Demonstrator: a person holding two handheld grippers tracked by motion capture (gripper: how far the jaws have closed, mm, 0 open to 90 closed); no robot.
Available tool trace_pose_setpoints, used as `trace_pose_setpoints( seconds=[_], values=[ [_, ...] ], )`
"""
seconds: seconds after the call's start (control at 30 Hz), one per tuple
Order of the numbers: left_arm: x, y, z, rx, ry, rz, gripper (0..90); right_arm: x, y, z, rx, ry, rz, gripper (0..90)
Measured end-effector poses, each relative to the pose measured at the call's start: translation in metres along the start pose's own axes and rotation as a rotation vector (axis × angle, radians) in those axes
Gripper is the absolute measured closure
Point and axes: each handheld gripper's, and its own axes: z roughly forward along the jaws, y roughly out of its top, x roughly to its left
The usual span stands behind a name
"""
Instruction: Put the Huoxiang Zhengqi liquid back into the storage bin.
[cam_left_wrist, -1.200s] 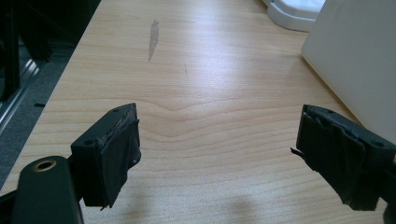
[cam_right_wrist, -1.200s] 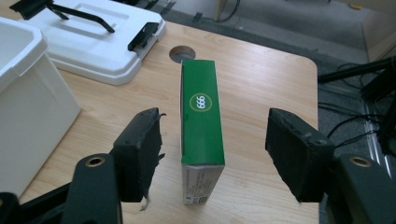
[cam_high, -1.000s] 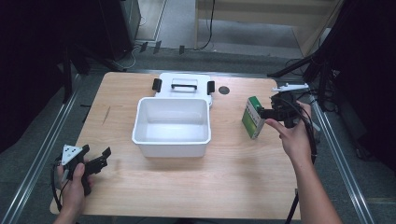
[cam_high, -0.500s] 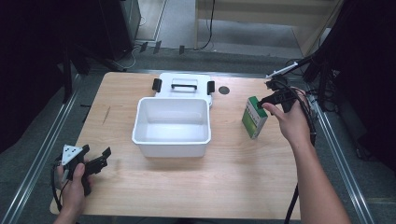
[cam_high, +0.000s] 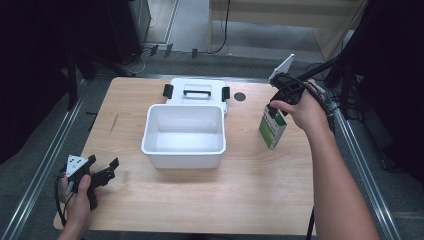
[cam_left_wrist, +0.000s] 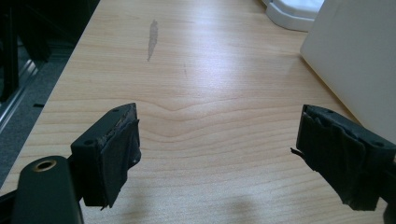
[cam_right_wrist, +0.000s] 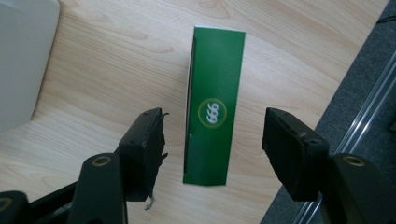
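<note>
The green box is seen standing upright on the table, near the right edge and well apart from the white bin. The right claw is held above the box's top — its jaws have just been opening, and in the right gripper view the box lies between the spread pads with a gap on each side, so nothing is pinched. A white lid with a handle is set flat just behind the bin. Over at the near left corner, the left claw is held low over the table — its jaws are spread wide on bare wood, with the bin's wall just beside.
</note>
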Motion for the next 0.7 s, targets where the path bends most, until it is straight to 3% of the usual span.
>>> trace_pose_setpoints(
  seconds=[0.07, 0.13, 0.33, 0.53, 0.7],
  values=[
    [0.000, 0.000, 0.000, 0.000, 0.000, -0.001, 14.0, 0.000, 0.003, 0.004, 0.013, -0.010, 0.010, 38.9],
    [0.000, 0.000, 0.000, -0.001, -0.002, -0.002, 14.0, 0.000, 0.008, 0.012, 0.036, -0.053, 0.030, 40.9],
    [0.000, 0.000, 0.000, -0.002, -0.002, -0.004, 14.0, 0.001, 0.012, 0.019, 0.067, -0.038, 0.063, 45.9],
    [0.000, 0.000, 0.000, -0.001, -0.001, -0.003, 14.0, 0.003, 0.012, 0.030, 0.126, -0.009, 0.041, 51.6],
    [0.000, 0.000, 0.000, -0.001, -0.001, -0.003, 14.0, 0.002, 0.012, 0.034, 0.117, -0.006, 0.052, 55.2]
  ],
)
